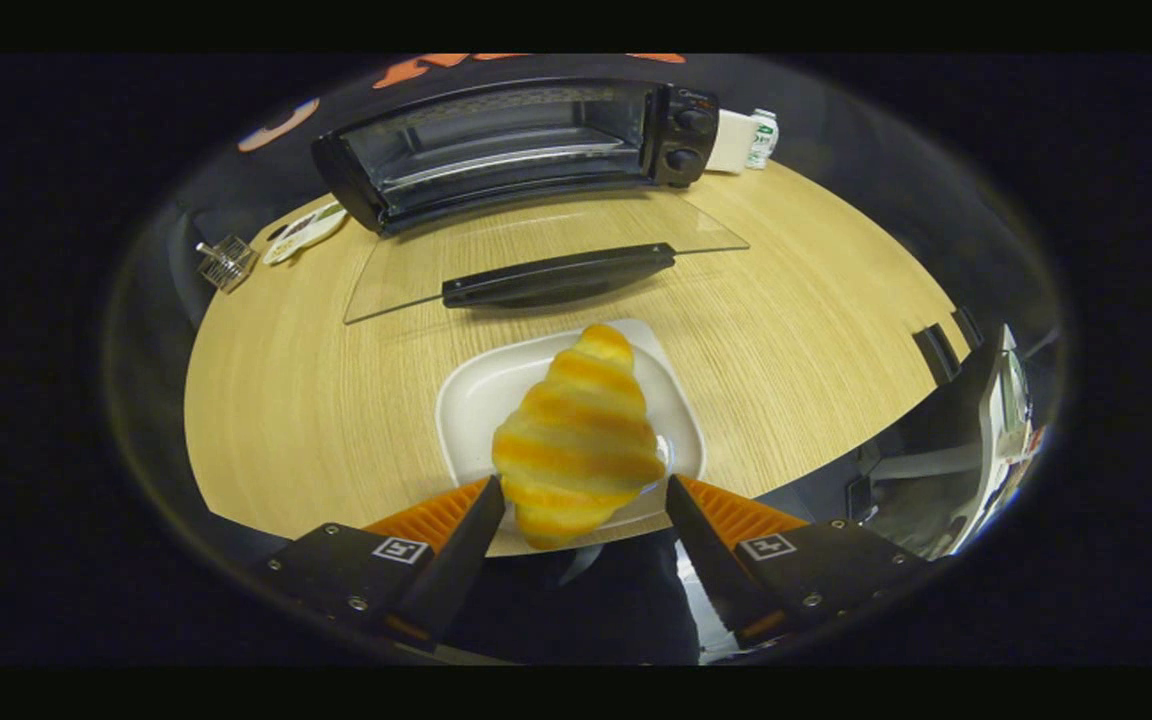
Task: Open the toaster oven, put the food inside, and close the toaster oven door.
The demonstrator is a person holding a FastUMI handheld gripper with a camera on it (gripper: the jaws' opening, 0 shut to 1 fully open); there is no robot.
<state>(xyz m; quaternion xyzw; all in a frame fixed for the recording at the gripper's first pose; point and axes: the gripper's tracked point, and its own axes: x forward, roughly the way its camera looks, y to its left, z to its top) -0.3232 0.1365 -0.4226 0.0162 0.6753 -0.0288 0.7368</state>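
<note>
A golden striped croissant (pixel 576 440) sits between my two fingers, and both fingertips press on its sides, so my gripper (pixel 586 487) is shut on it. It hangs just over a white rounded plate (pixel 476 400) near the table's front edge and hides much of the plate. Beyond the plate stands the black toaster oven (pixel 516 150) with its cavity open and a wire rack inside. Its glass door (pixel 406 270) lies folded down flat toward me, with the black handle (pixel 556 278) along its front.
The light wooden table (pixel 286 420) carries a small wire rack piece (pixel 226 262) and a white card (pixel 306 232) at the far left. A white box and a small carton (pixel 762 138) stand beside the oven's knobs. Dark furniture (pixel 936 440) stands off the table's right edge.
</note>
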